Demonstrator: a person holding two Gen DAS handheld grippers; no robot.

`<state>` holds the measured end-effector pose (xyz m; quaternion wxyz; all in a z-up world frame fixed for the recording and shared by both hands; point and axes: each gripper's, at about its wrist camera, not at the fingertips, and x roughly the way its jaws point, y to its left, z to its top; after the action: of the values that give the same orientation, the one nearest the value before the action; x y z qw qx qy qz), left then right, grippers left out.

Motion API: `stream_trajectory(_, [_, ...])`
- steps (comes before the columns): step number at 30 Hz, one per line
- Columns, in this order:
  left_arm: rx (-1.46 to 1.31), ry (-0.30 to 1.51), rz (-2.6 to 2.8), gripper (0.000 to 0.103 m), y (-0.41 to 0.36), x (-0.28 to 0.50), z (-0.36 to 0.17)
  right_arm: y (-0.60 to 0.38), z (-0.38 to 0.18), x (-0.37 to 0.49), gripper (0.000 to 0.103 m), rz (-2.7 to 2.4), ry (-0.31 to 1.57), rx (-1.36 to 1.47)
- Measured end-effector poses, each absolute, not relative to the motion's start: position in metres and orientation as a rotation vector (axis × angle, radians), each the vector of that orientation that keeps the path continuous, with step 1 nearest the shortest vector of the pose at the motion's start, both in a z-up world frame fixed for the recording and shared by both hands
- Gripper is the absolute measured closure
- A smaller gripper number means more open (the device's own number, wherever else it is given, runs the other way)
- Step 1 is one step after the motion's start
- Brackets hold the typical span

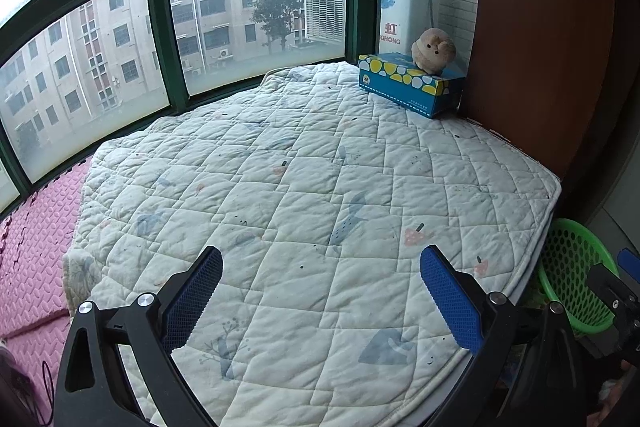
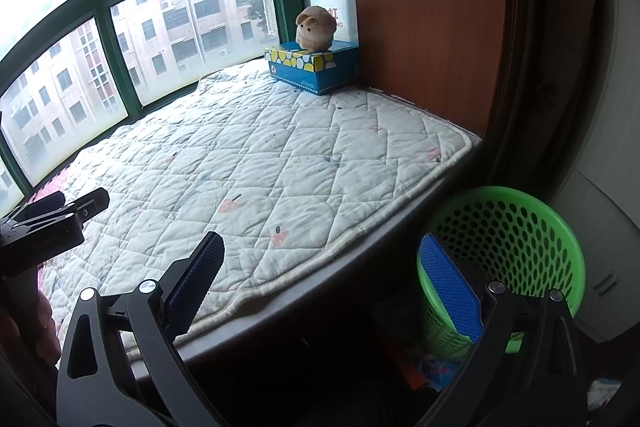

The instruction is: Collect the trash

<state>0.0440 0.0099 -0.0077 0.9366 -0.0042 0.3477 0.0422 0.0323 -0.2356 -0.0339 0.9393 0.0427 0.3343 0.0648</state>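
Basket (image 2: 508, 239) green, just beyond right claw (image 2: 320, 291) | claws spread wide, empty

Quilted mat (image 1: 320, 187) below green-framed windows (image 1: 256, 15)

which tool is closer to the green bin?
The right tool: its right finger overlaps the green mesh bin beside the mattress. The left tool hovers open over the quilt, bin off at its right edge.

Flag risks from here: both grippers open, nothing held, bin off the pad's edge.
No loose trash shows on the quilted pad; the plush or tissue box could get grabbed by mistake. The green bin stands beside the right gripper; a swing might tip it.
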Motion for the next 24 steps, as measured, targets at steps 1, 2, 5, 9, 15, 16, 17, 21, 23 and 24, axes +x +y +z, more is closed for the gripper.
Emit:
stream_trajectory(1, [-0.008,0.711,0.086,0.007,0.01,0.0439,-0.0077,-0.2355,-0.0339,0.0323,0.006,0.131,0.682,0.087])
stream_trajectory(2, [-0.007,0.711,0.086,0.007,0.0099,0.0439,-0.0078,-0.2356,-0.0336,0.0324,0.006,0.133,0.682,0.088])
stream_trajectory(5, [-0.007,0.711,0.088,0.007,0.0103,0.0439,-0.0077,-0.2355,-0.0335,0.0327,0.006,0.133,0.681,0.088])
stream_trajectory(9, [-0.009,0.711,0.089,0.007,0.0114,0.0437,-0.0073,-0.2353,-0.0336,0.0327,0.006,0.135,0.682,0.089])
stream_trajectory(15, [-0.008,0.711,0.089,0.007,0.0114,0.0433,-0.0076,-0.2349,-0.0339,0.0332,0.006,0.137,0.683,0.091])
stream_trajectory(16, [-0.009,0.711,0.088,0.007,0.0113,0.0434,-0.0076,-0.2348,-0.0338,0.033,0.006,0.137,0.682,0.09])
stream_trajectory(17, [-0.009,0.712,0.088,0.007,0.0112,0.0434,-0.0076,-0.2347,-0.0338,0.0328,0.006,0.136,0.681,0.088])
stream_trajectory(21, [-0.009,0.709,0.091,0.007,0.0128,0.0426,-0.0074,-0.2348,-0.0338,0.0331,0.006,0.138,0.681,0.089])
stream_trajectory(23, [-0.01,0.708,0.094,0.007,0.0141,0.0423,-0.007,-0.2346,-0.0339,0.0333,0.006,0.138,0.681,0.09])
stream_trajectory(24, [-0.009,0.707,0.095,0.007,0.0142,0.0424,-0.007,-0.2346,-0.0339,0.0331,0.006,0.138,0.681,0.09])
